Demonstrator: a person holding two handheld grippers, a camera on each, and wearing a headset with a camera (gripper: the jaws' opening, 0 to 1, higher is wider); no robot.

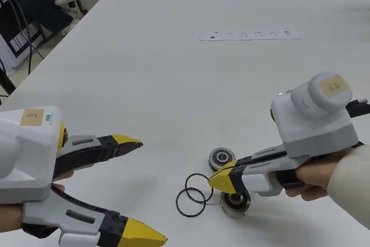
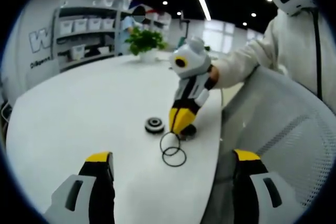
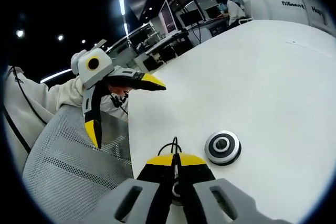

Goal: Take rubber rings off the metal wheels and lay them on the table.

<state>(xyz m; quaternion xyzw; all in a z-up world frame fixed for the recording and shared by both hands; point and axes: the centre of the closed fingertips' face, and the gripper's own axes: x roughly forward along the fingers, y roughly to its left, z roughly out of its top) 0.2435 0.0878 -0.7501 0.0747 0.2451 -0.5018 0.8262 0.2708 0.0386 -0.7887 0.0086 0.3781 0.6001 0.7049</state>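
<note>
Two thin black rubber rings (image 1: 195, 195) lie flat & overlapping on the smooth white matte table (image 1: 173, 73), near the edge by the person. Just right of them sits a small round metal wheel (image 1: 235, 202), shiny rim w/ dark hub, partly under the tip of the right gripper (image 1: 221, 181). Its yellow-tipped jaws are pressed together. We can't tell whether they nip a ring. A second wheel (image 1: 222, 157), w/ concentric dark & silvery bands, lies flat just beyond, apart from the rings. The left gripper (image 1: 139, 189) hangs well to the left, jaws spread wide, nothing between them. Beyond is broad bare tabletop up to a flat white paper strip (image 1: 248, 34); a grey mesh chair (image 2: 278, 124) stands at the near edge.
</note>
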